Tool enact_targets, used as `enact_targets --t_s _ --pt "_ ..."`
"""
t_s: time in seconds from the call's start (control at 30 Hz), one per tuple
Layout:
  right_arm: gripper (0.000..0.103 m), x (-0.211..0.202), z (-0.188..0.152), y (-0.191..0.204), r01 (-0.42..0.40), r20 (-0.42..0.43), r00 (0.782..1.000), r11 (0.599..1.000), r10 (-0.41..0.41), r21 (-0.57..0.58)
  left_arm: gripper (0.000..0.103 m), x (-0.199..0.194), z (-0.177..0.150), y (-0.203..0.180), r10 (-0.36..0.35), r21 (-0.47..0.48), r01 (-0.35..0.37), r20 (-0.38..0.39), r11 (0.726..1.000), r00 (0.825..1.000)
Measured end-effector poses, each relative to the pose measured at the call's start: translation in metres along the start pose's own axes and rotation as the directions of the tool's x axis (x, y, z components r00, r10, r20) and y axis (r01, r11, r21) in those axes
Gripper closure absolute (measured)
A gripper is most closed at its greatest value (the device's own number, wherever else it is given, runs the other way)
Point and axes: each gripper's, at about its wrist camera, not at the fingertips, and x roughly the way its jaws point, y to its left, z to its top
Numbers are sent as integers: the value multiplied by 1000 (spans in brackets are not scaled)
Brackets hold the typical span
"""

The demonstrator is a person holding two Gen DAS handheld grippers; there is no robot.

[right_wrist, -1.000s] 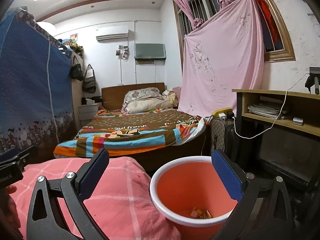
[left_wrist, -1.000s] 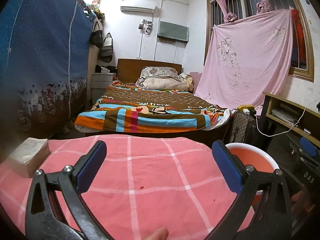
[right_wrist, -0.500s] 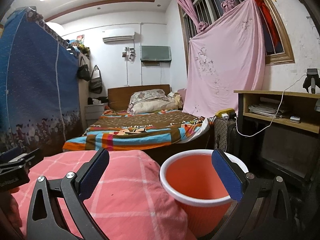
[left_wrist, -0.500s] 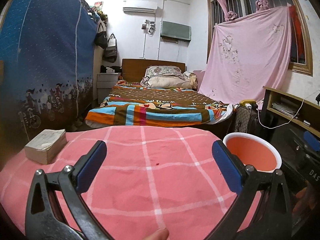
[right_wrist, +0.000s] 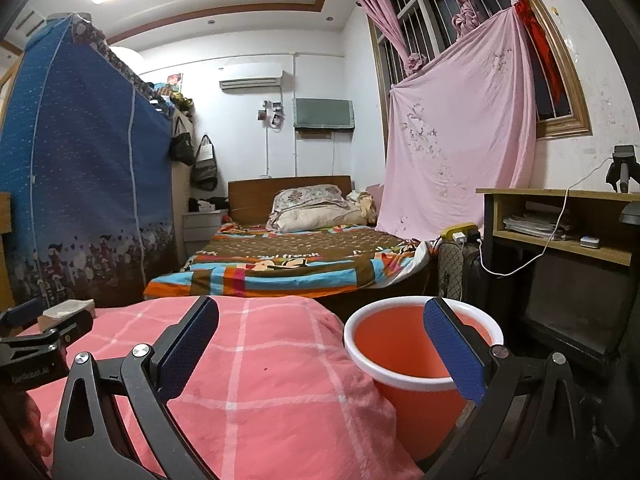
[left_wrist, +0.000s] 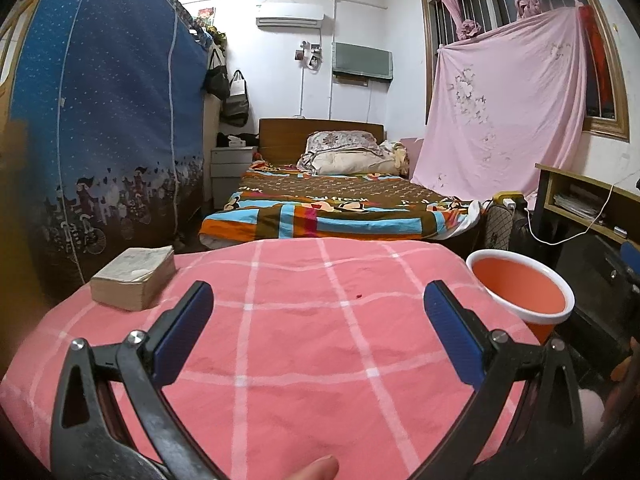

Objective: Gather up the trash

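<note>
Left gripper [left_wrist: 318, 332] over pink checked cloth [left_wrist: 304, 360] on table, jaws spread wide, nothing held. Right gripper [right_wrist: 320, 340] jaws likewise wide, empty, right pad in front of orange bucket [right_wrist: 404, 344]. Bucket sits just off table's right edge. Book [left_wrist: 134, 278] on cloth, far left. Bucket contents not visible.

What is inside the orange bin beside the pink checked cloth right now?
Only the bare orange inner wall of the orange bin shows in both views. Its bottom is hidden behind the white rim and the right gripper, so any trash inside cannot be seen.
</note>
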Motion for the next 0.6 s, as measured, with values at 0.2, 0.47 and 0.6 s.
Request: enact_targets --t_s 0.2,0.47,0.6 --pt "0 -11 -10 9 -9 3 1000 1000 9 -17 16 -8 -8 13 5 -15 -5 -1 1000 1000" --pt "0 -23 -22 22 -22 13 1000 999 22 -31 16 -24 -24 27 21 -21 -21 13 1000 1000" --pt "0 -27 -28 27 -23 19 1000 999 24 -40 16 -30 -30 32 32 -8 -32 34 999 999"
